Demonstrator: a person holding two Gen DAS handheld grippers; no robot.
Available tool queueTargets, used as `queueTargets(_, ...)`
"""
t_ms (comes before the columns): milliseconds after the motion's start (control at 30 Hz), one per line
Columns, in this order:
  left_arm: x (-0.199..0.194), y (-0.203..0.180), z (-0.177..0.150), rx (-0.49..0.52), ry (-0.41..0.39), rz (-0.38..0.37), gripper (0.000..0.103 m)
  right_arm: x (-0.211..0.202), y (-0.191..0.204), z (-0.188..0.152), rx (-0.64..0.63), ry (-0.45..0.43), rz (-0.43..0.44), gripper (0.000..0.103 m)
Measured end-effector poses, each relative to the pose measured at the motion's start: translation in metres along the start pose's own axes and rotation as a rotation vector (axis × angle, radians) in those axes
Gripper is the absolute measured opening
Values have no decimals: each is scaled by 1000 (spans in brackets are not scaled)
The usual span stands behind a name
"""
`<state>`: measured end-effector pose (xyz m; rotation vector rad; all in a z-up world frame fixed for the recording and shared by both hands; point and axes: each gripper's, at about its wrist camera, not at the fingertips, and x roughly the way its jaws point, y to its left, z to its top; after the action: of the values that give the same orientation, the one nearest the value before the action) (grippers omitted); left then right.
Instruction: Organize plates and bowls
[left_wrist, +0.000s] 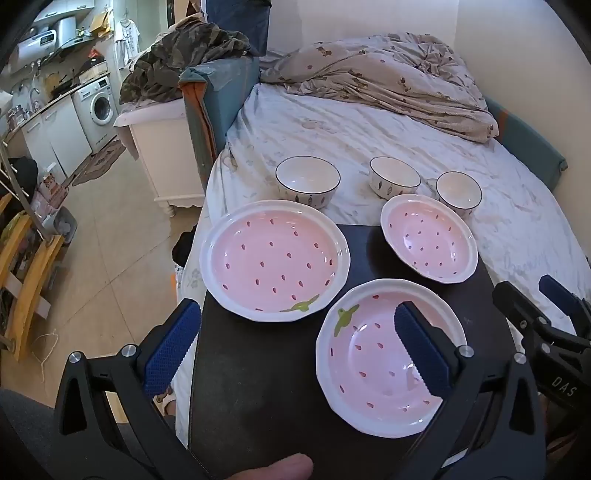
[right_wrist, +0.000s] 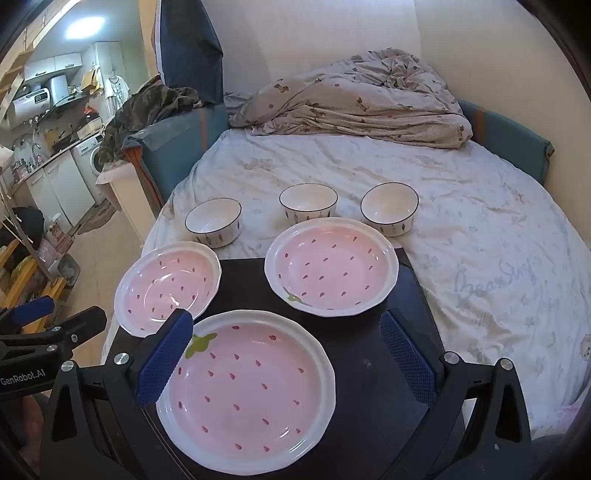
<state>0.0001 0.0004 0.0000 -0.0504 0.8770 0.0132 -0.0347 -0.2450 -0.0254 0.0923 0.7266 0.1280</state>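
Three pink strawberry plates with white rims lie on a black table: a near plate, a far left plate and a far right plate. Three white bowls with dark rims stand on the bed behind them: left bowl, middle bowl, right bowl. My left gripper is open above the table's left front, its right finger over the near plate. My right gripper is open above the near plate. Both are empty.
The table stands against a bed with a pale sheet and a crumpled quilt. A tiled floor, a white cabinet and a kitchen area with a washing machine lie to the left. The right gripper shows at the right edge of the left wrist view.
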Motion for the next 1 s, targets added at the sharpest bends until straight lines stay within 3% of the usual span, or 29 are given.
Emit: queueTargets(1000, -4, 2, 1, 2, -10, 12, 103, 3, -5, -2, 21, 6, -6, 103)
